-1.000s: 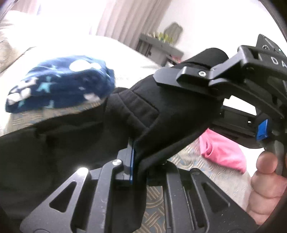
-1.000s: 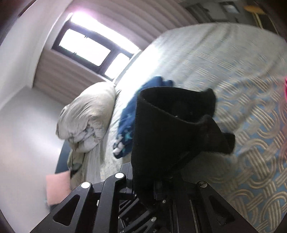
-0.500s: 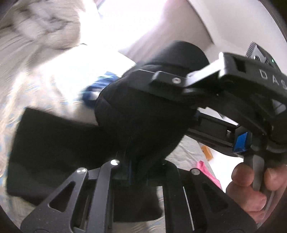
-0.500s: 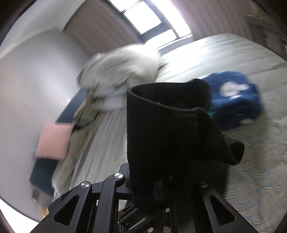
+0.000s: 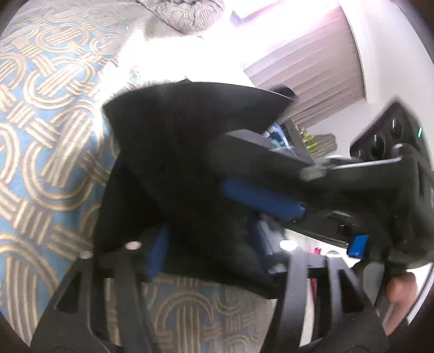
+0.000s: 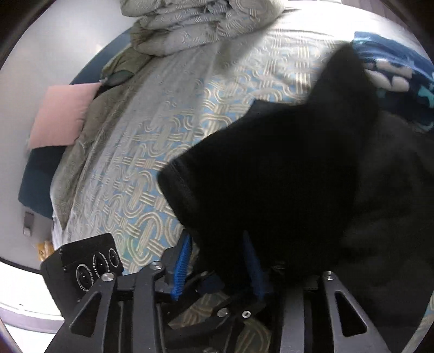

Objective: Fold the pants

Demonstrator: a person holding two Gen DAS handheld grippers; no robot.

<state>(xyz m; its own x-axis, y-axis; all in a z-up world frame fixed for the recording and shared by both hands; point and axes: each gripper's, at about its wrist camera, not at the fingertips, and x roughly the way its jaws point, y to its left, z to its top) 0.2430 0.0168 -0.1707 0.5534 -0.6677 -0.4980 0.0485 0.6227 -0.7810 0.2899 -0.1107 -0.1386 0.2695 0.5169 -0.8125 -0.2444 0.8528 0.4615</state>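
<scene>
2 tongs apart, black pants [image 6: 284, 173] bunched, axis unclear

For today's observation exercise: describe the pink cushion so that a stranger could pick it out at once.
Start at the bed with its blue-and-gold looped bedspread, and follow it to the crumpled grey duvet at the far end. Down that side, off the bedspread's edge, sits the pink cushion. It is the only plain, pale pink, square thing there; its neighbours are patterned or dark.
</scene>
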